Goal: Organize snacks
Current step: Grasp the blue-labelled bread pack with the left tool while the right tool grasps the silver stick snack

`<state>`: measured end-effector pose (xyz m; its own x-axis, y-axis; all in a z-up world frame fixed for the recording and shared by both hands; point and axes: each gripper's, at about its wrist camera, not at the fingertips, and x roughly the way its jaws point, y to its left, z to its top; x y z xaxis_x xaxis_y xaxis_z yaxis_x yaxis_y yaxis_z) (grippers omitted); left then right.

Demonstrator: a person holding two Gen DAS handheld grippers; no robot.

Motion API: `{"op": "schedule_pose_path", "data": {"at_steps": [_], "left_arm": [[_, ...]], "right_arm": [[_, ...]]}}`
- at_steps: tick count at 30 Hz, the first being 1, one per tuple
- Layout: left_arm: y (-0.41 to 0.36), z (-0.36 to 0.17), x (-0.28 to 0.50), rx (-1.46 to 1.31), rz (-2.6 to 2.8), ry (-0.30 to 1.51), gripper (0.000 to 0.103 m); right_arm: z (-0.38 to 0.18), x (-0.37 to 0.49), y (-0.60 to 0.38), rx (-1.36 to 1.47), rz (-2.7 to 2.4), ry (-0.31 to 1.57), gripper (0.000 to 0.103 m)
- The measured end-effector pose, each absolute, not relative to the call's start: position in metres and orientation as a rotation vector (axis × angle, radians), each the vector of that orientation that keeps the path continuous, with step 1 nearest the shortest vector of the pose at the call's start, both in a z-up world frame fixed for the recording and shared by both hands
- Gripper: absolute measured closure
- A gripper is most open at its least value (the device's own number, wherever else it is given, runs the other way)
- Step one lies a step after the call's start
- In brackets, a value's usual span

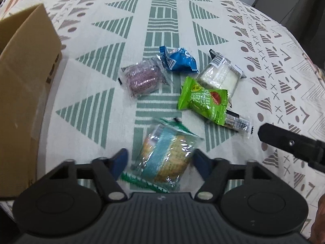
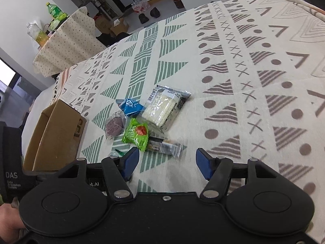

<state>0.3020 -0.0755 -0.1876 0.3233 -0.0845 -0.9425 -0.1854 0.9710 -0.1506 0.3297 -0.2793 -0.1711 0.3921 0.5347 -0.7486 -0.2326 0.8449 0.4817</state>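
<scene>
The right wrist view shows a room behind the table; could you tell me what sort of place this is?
Probably a lived-in room or makeshift workspace: a patterned tablecloth, a second cloth-covered table holding drink bottles, and cardboard boxes on the floor.

The tabletop (image 1: 105, 30) wears cream cloth printed with green striped triangles and brown dots and crosses. Snack packets: blue (image 1: 178, 60), bright green with a red spot (image 1: 205, 101), clear over purple (image 1: 142, 79), clear over white (image 1: 219, 75). The box (image 1: 26, 81) is plain brown; the fingers (image 2: 132, 162) are blue.

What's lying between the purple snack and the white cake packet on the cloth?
The crumpled blue wrapper sits between the purple snack and the white cake packet, toward their far ends. The left wrist view shows this most clearly.
</scene>
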Motion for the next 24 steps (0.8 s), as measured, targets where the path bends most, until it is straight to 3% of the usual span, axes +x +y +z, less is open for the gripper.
{"op": "schedule_pose_path", "data": {"at_steps": [1, 2, 16, 22, 24], "left_arm": [[-0.075, -0.187, 0.303, -0.241, 0.077, 1.242, 0.052], [-0.073, -0.187, 0.305, -0.243, 0.085, 1.242, 0.055], [-0.046, -0.177, 0.303, -0.324, 0.120, 1.236, 0.055], [-0.037, -0.170, 0.294, -0.347, 0.137, 1.225, 0.055], [-0.036, -0.166, 0.291, -0.349, 0.132, 1.217, 0.055]], "right_arm": [[-0.172, 0.332, -0.277, 0.321, 0.504, 1.063, 0.041], [-0.172, 0.335, -0.274, 0.318, 0.509, 1.063, 0.041], [-0.191, 0.349, -0.245, 0.270, 0.562, 1.097, 0.046], [-0.194, 0.326, -0.232, 0.139, 0.554, 1.110, 0.059], [-0.193, 0.321, -0.226, 0.088, 0.549, 1.130, 0.074]]}}
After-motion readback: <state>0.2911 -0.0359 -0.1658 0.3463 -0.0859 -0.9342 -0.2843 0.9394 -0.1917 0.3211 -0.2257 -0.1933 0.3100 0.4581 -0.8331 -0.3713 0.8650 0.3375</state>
